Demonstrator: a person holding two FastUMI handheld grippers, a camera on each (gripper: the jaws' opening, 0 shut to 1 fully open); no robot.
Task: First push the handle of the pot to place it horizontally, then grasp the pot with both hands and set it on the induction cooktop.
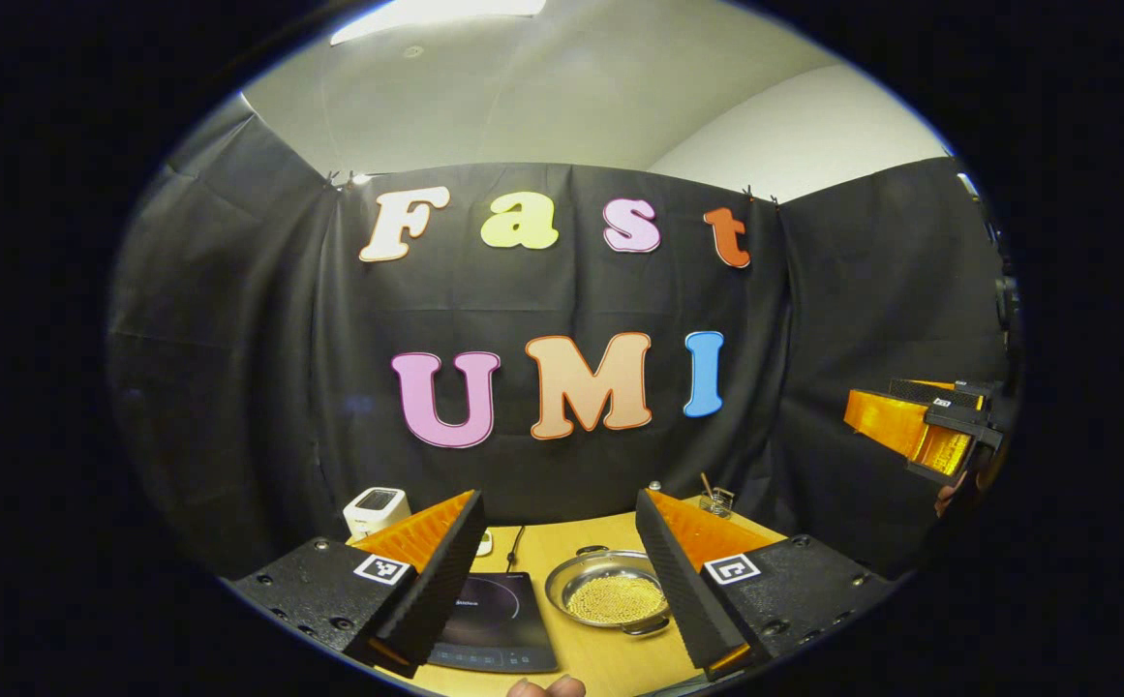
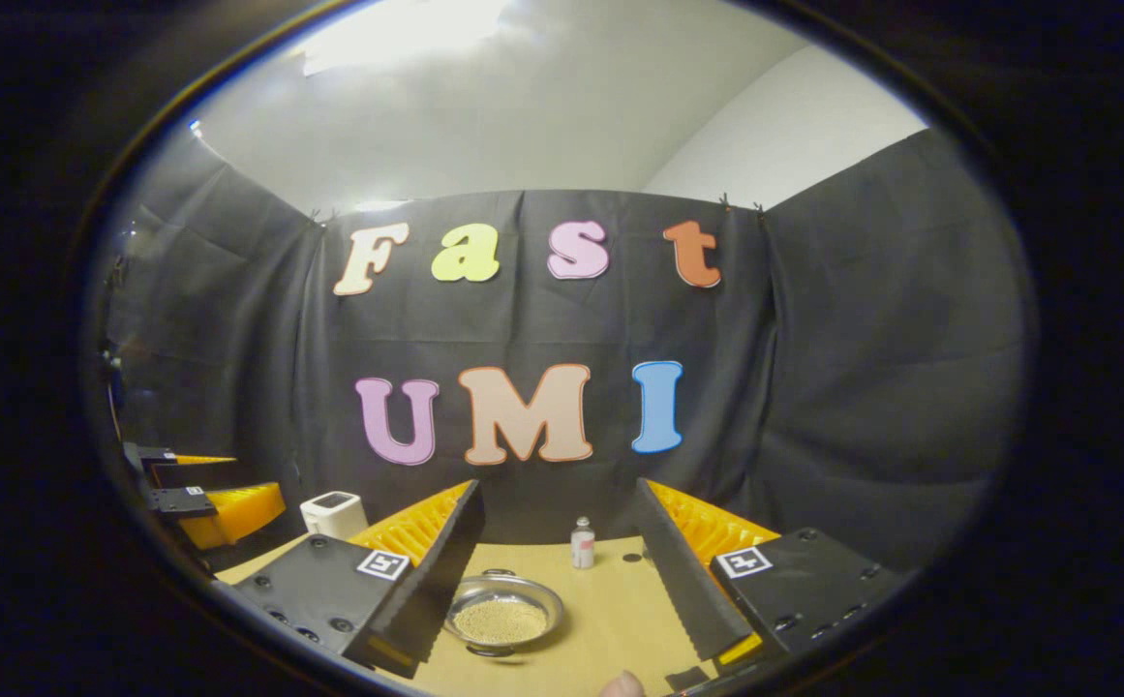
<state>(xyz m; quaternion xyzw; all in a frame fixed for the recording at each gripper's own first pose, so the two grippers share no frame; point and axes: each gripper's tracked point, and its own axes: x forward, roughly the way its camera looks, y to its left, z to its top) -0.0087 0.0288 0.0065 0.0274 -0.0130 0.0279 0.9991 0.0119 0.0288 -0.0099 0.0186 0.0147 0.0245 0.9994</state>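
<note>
2 grippers are held raised above a wooden table (image 1: 610,663), well apart from the objects on it; we record both as released, fingers spread wide with nothing between them. In the left gripper view, the left gripper (image 1: 559,571) frames the pot (image 1: 607,590) between its fingers; the pot is a shallow metal pan holding small yellowish grains, with 1 handle lying at its 5 o'clock rim. The induction cooktop (image 1: 496,620), dark and flat, lies just beside the pot at its 9 o'clock; a cable runs from it toward 12 o'clock. A white appliance (image 1: 376,511) stands at 10 o'clock of the cooktop; a glass holder (image 1: 715,500) with sticks stands at 1 o'clock of the pot. In the right gripper view, the right gripper (image 2: 559,571) looks down on the same pot at its 7 o'clock; a small bottle (image 2: 582,543) stands upright on the table at 12 o'clock, apart from the pot. We note fingertip skin at the lower edge of both views.
</note>
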